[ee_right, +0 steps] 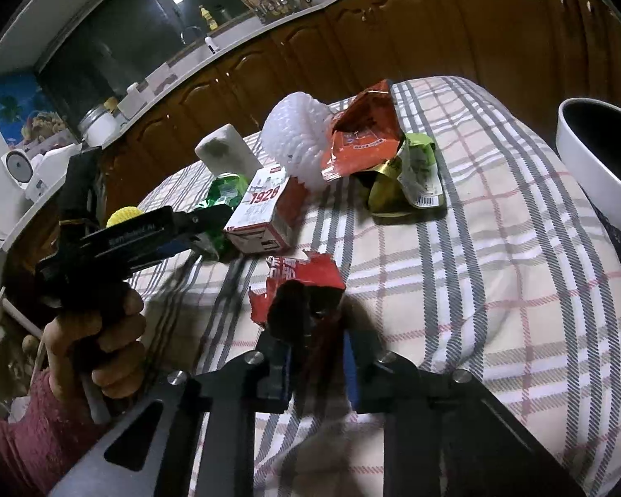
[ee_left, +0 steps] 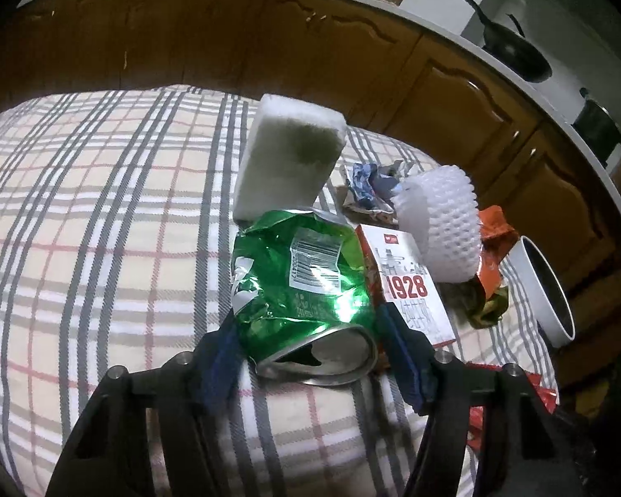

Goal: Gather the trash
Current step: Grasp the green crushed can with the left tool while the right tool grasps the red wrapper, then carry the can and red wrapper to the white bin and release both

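In the left wrist view a crushed green can [ee_left: 302,277] lies on the checked tablecloth [ee_left: 103,215]. My left gripper [ee_left: 310,323] is closed around its near end, a pad pressing on each side. The right wrist view shows the same gripper [ee_right: 207,230] in a person's hand [ee_right: 103,348], at the can [ee_right: 223,190]. My right gripper [ee_right: 314,331] is shut on a torn red wrapper [ee_right: 306,281], which sticks up from between its fingers.
A white foam block [ee_left: 290,161], a white foam net [ee_left: 439,223], a "1928" carton [ee_left: 410,290], an orange packet [ee_right: 360,132] and a green-yellow wrapper [ee_right: 410,174] crowd the cloth. A white bin [ee_right: 592,165] stands at the right. Wooden cabinets [ee_left: 269,41] run behind.
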Motion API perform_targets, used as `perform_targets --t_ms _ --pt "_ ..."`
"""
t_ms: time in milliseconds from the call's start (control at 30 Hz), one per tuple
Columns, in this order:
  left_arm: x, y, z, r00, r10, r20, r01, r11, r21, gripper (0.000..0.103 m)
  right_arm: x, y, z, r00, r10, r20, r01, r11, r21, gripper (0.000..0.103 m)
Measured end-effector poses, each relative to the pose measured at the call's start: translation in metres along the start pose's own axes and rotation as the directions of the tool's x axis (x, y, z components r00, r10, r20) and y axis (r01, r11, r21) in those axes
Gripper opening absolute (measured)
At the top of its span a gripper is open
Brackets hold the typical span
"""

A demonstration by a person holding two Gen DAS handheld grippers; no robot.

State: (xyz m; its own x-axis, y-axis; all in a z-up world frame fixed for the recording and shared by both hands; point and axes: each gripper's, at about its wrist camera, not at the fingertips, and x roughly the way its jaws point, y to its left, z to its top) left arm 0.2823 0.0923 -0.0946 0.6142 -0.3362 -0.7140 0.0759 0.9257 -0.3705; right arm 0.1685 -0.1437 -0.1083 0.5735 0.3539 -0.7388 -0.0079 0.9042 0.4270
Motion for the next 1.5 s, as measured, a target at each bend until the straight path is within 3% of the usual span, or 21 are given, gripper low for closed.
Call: perform_targets --t_ms 233,800,1500 --pt "-0.027 -0.008 -0.011 0.999 -0.005 0.043 0.003 1.000 0.026 0.055 -0.009 -0.001 0.001 1.000 0.001 0.020 -0.001 1.000 0.003 0.018" --pt "-0.106 -0.058 -0.035 0.985 -0.096 0.145 0.078 0.989 0.126 0.054 -0.050 -0.008 0.001 0.994 -0.001 0.110 0.000 1.000 0.017 0.017" --pt "-0.059 -0.168 -0.030 0.974 -0.221 0.045 0.199 0.936 0.291 0.054 -0.124 -0.095 0.013 0.958 -0.154 0.241 0.117 0.980 0.163 0.017"
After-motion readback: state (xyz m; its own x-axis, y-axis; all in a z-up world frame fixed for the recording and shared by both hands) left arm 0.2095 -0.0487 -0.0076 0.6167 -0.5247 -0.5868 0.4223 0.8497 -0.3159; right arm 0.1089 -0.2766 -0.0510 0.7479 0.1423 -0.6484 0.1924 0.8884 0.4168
